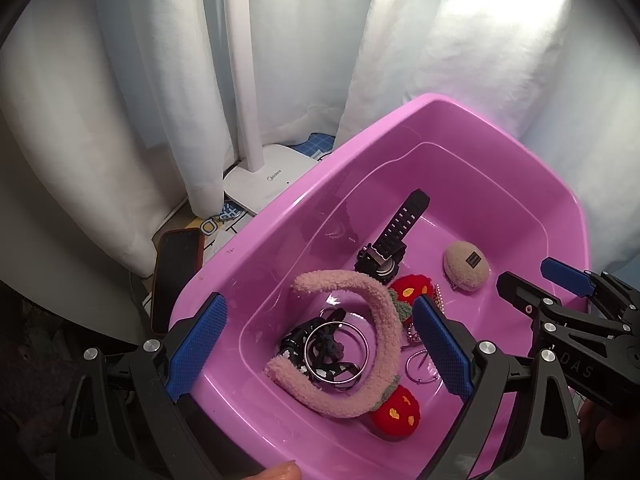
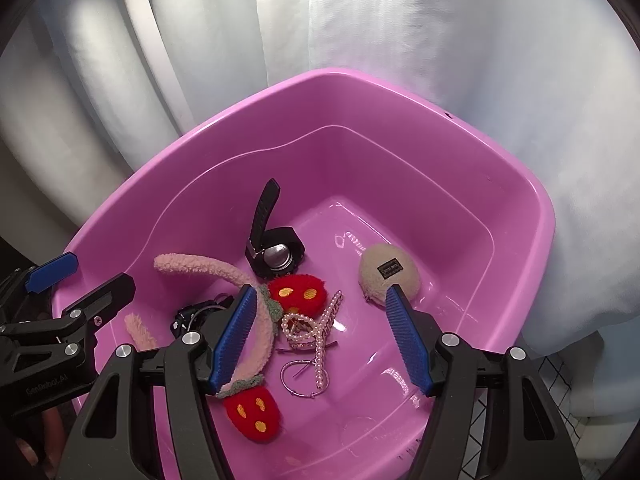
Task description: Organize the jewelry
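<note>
I have both grippers hanging over the pink basin [image 2: 516, 216], and I place everything by it. The left gripper [image 1: 320, 344] has its fingers spread wide and empty above the basin's near-left corner; the right gripper [image 2: 320, 336] is likewise wide apart and empty over the near middle. The jewelry lies on the basin floor: a fuzzy pink headband [image 1: 372, 320] with red strawberry ends, a black watch [image 2: 276, 252] toward the far side, a beige fuzzy clip [image 2: 390, 272] to the right, a pearl strand [image 2: 320, 344] and a thin hoop [image 2: 296, 380] near the front. The far-right floor is bare, with the walls rising steeply all round. Under the headband I see a silver bangle [image 1: 336, 350] over a dark tangle I cannot make out. Beyond the basin's left rim stand a white lamp base [image 1: 268, 180] and a phone [image 1: 176, 276]
</note>
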